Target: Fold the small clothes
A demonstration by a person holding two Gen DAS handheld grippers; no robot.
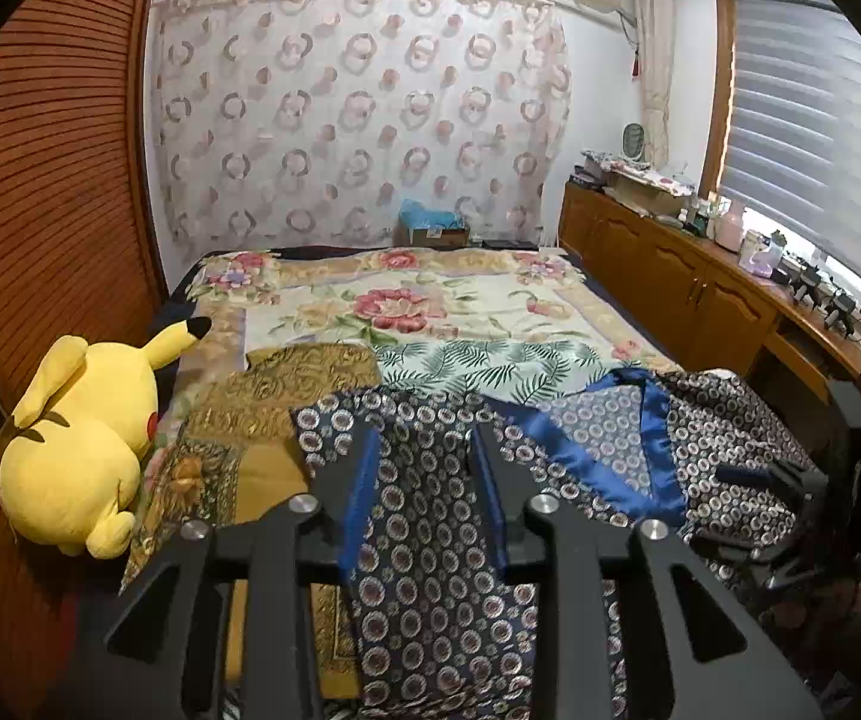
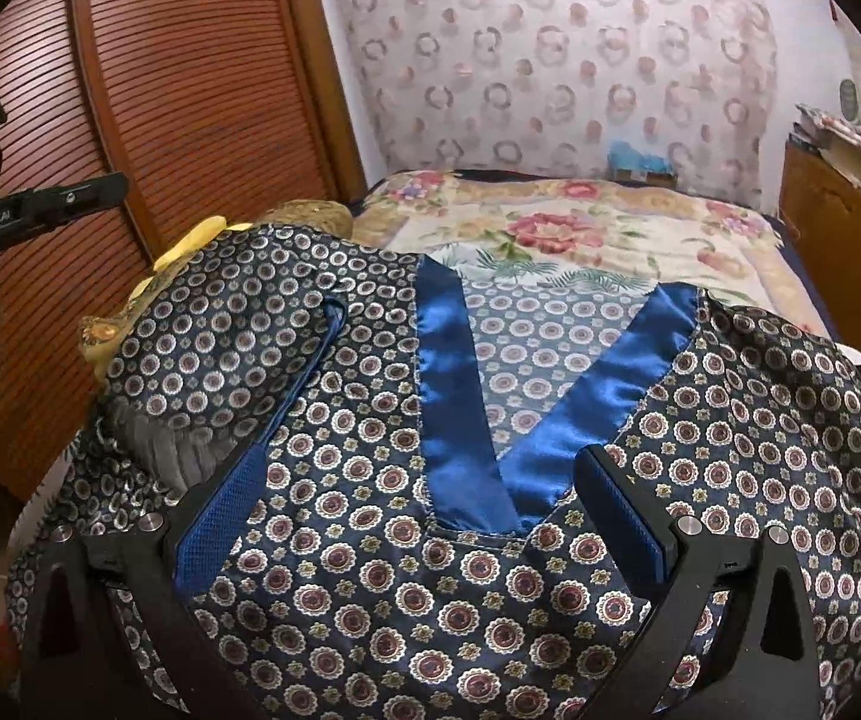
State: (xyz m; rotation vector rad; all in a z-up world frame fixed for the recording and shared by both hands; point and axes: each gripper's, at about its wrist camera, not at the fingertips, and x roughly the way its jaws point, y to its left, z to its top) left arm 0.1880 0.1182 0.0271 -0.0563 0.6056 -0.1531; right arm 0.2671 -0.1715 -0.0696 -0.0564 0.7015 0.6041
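Lying spread on the bed [image 1: 550, 294] for folding: patterned garment [image 2: 430, 588], V-neck upward. Left gripper [image 1: 424, 444] and right gripper [image 2: 424, 480] above it, jaws parted, gripping nothing.

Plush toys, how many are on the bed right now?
1. A yellow Pikachu plush lies at the bed's left edge, beside the wooden louvred door. The navy patterned garment could hide others.
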